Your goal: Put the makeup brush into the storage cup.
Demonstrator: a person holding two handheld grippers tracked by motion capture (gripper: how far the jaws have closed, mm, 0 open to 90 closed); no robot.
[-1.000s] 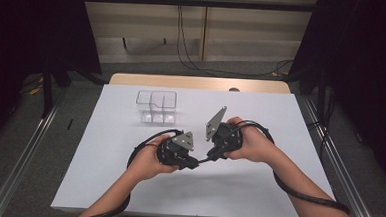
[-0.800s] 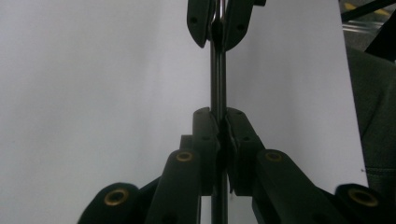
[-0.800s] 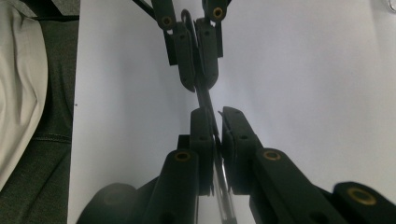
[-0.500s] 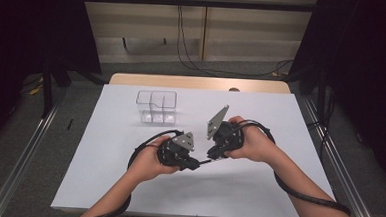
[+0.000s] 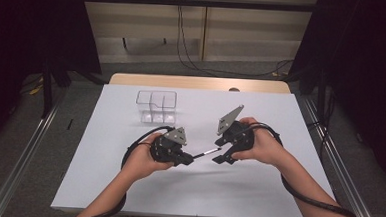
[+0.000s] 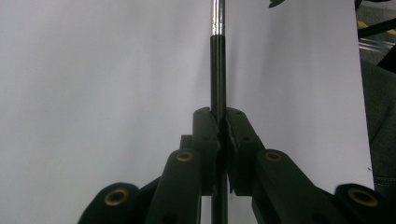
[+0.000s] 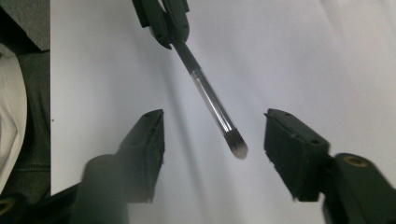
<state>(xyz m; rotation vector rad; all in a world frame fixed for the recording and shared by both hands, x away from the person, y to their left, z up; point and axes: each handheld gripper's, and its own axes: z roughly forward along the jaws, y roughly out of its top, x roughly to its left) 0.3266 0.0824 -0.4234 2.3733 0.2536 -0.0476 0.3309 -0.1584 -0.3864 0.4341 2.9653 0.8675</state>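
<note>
Gripping a slim black-handled brush [image 6: 217, 70], the left gripper [image 6: 218, 122] is clamped tight. The right gripper [image 7: 212, 140] has just been opening; its blocky jaws flank the glossy ferrule and soft bristle tip without touching.

I see the brush [image 7: 210, 100] with a black handle, a shiny silver ferrule and a dark grey tuft paling at its tip. Both grippers, left [image 5: 187, 159] and right [image 5: 223, 156], are black, each topped by a grey three-cornered plate; brass-coloured rivets dot the left one's fingers [image 6: 205, 135]. The surface [image 5: 256, 197] under the brush is plain white, with a tan wooden edge at its far side. Beyond the brush, my clear box [image 5: 155, 106] is colourless. Black cables trail away.
</note>
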